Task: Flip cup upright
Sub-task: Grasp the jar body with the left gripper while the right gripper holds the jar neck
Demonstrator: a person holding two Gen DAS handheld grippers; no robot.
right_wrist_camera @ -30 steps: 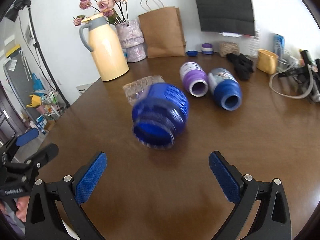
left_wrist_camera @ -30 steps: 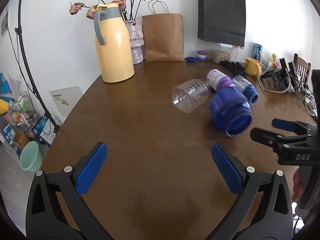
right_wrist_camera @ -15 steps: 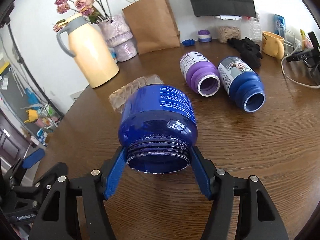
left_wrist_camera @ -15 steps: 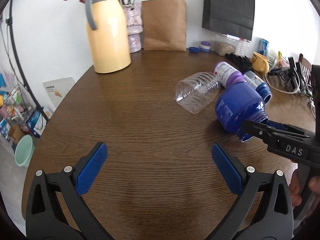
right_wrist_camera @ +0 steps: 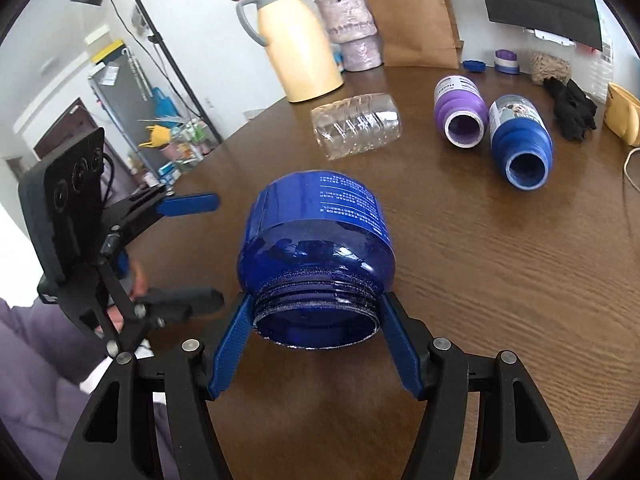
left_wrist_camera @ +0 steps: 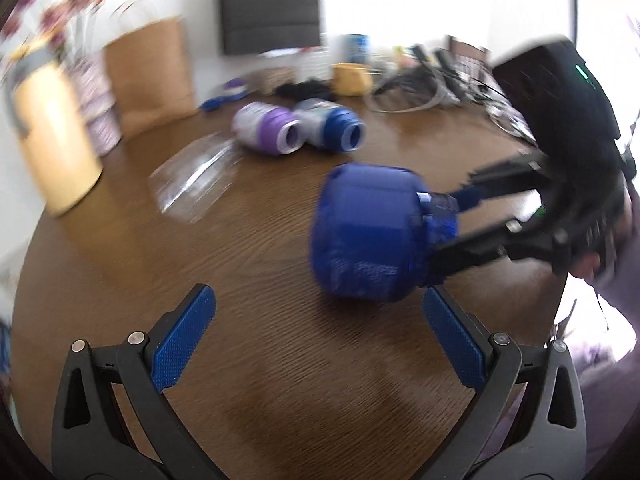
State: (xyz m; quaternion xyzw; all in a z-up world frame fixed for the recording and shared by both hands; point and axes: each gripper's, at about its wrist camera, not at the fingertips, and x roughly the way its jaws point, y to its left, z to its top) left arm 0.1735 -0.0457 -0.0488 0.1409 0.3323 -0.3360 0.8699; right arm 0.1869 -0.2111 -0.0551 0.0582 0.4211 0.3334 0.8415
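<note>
Over round brown wooden table (right_wrist_camera: 500,264): dark-blue translucent plastic jar-shaped cup (right_wrist_camera: 316,248) lay tipped on its side, mouth toward right-wrist camera. Right gripper (right_wrist_camera: 316,322) clamped on threaded neck, blue pads pressed either side. Left gripper (left_wrist_camera: 316,344) spread wide, holding nothing, just beside cup. Behind: clear plastic bottle (right_wrist_camera: 356,125), purple bottle (right_wrist_camera: 460,110), blue bottle (right_wrist_camera: 520,140), all lying down.

Far left on the brown table (right_wrist_camera: 500,280) stands a yellow thermos jug (right_wrist_camera: 296,40); a clear plastic bottle (right_wrist_camera: 356,126), purple bottle (right_wrist_camera: 458,110) and blue bottle (right_wrist_camera: 520,144) lie beyond centre.
</note>
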